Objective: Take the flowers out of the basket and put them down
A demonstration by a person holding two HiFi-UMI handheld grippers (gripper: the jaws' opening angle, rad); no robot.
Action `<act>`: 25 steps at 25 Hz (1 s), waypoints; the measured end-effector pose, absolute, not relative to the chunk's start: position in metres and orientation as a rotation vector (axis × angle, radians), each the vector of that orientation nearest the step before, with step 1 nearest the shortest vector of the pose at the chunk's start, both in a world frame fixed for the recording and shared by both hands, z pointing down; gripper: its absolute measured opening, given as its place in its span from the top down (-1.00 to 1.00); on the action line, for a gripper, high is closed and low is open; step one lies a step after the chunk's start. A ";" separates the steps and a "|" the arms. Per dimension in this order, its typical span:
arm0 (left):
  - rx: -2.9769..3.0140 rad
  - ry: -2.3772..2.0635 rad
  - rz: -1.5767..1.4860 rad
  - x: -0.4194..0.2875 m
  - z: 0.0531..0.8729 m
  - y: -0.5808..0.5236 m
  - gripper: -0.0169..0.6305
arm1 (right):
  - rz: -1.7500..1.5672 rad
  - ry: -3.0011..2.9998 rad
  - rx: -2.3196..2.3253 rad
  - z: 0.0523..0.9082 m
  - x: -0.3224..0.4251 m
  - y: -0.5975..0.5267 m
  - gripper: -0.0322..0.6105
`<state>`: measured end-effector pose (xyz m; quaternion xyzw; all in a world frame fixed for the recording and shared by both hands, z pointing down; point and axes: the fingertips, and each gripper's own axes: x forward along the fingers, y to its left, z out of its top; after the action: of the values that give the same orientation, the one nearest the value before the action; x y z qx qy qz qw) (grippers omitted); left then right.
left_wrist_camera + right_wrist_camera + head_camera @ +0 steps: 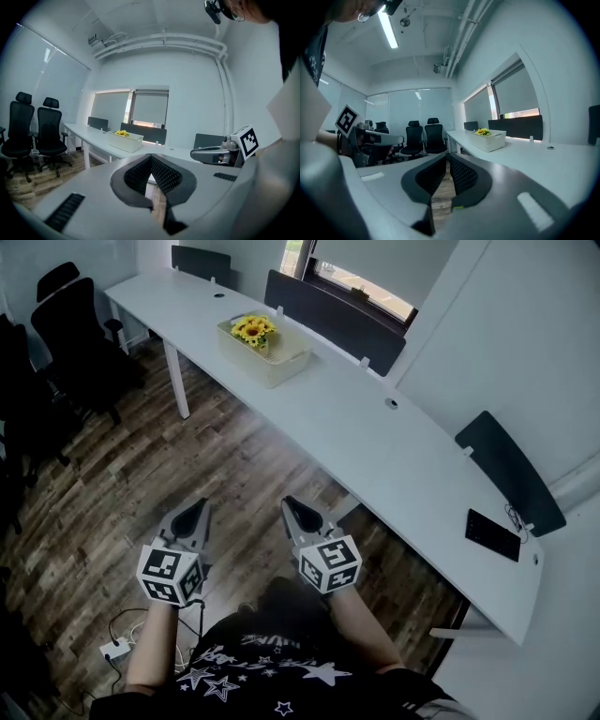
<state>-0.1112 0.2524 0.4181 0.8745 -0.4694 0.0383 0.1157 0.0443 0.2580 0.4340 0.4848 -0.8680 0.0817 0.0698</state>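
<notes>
Yellow flowers (254, 331) stand in a pale rectangular basket (277, 364) on the long white table (375, 427), far ahead of me. Both gripper views also catch the flowers (122, 133) (482, 132) and the basket (126, 141) (492, 140) small in the distance. My left gripper (194, 513) and right gripper (295, 510) hang side by side over the wood floor, well short of the table. Both are shut, tips together, with nothing between them (151, 155) (446, 156).
Black office chairs (70, 329) stand at the left of the room. A dark screen panel (336, 320) lines the table's far edge, and a black phone-like slab (492, 534) lies at its right end. A white power strip (116, 648) sits on the floor near my feet.
</notes>
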 end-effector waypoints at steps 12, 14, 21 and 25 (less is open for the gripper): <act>2.476 -1.416 0.125 -0.118 0.441 0.193 0.92 | 0.324 -2.631 1.377 0.460 0.036 0.179 0.88; 2.468 -1.424 0.132 -0.119 0.442 0.172 0.92 | 0.323 -2.639 1.369 0.459 0.035 0.155 0.88; 2.458 -1.410 0.170 -0.112 0.446 0.098 0.92 | 0.354 -2.627 1.353 0.463 0.041 0.073 0.88; 2.441 -1.430 0.169 -0.111 0.441 0.060 0.92 | 0.379 -2.631 1.361 0.460 0.048 0.030 0.88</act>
<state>-0.1113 0.0599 0.4410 0.8512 -0.4986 0.0588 0.1531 0.0484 0.0302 0.4603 0.4544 -0.8784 0.1264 0.0774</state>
